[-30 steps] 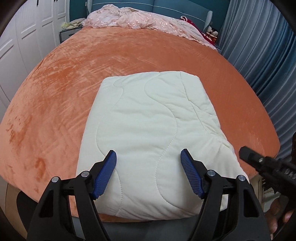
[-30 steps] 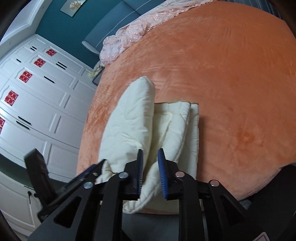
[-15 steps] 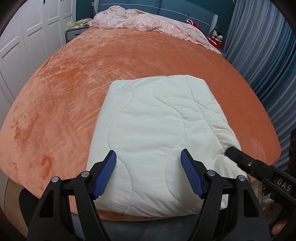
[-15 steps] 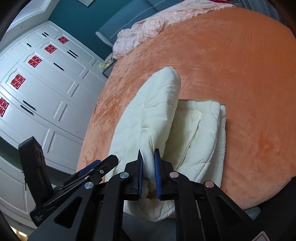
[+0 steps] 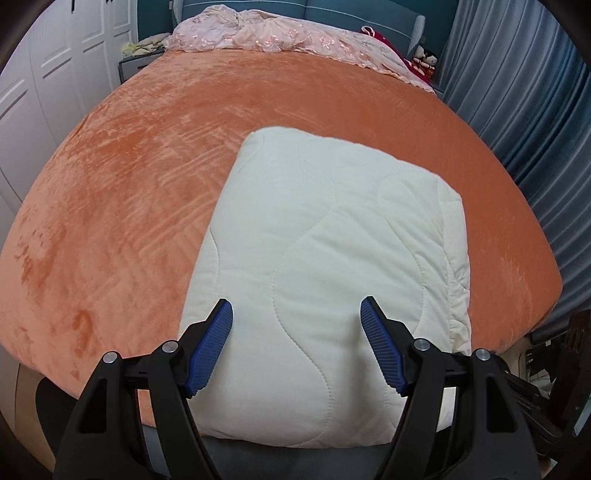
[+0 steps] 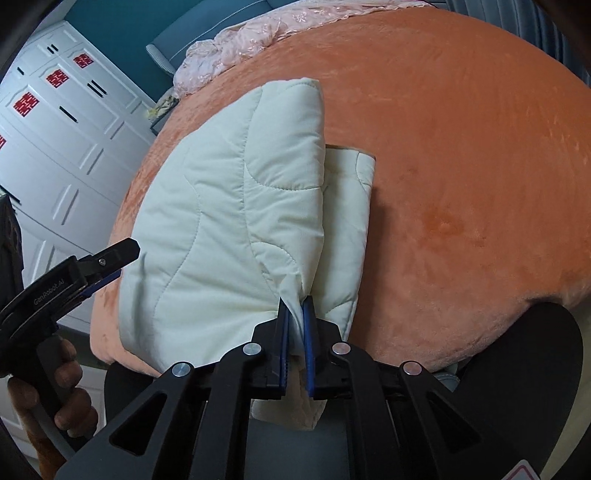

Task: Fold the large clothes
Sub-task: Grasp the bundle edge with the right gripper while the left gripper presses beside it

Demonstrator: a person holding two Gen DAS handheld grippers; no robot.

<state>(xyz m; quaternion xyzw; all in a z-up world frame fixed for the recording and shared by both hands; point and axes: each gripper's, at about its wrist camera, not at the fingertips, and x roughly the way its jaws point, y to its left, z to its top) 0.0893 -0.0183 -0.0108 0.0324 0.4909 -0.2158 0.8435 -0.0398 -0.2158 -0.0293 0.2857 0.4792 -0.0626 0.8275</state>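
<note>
Right wrist view — right tongs (image 6: 295, 306) pinch the cream quilt (image 6: 229, 206); left tongs (image 5: 296, 314) spread apart above it.

"GenRobot.AI" is printed in pale letters along the side of the left claw (image 6: 110, 266); red emblems on the wardrobe doors (image 6: 55, 77) are unreadable

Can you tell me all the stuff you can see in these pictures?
quilted garment: one, cream, folded at the bed's near edge
bed cover: one, orange, plush
crumpled bedding: one, pink, at the bed's far end
headboard: one, teal
wardrobe doors: white, red emblems
curtains: blue-grey
left gripper: open, above the garment
right gripper: shut on the garment's edge
</note>
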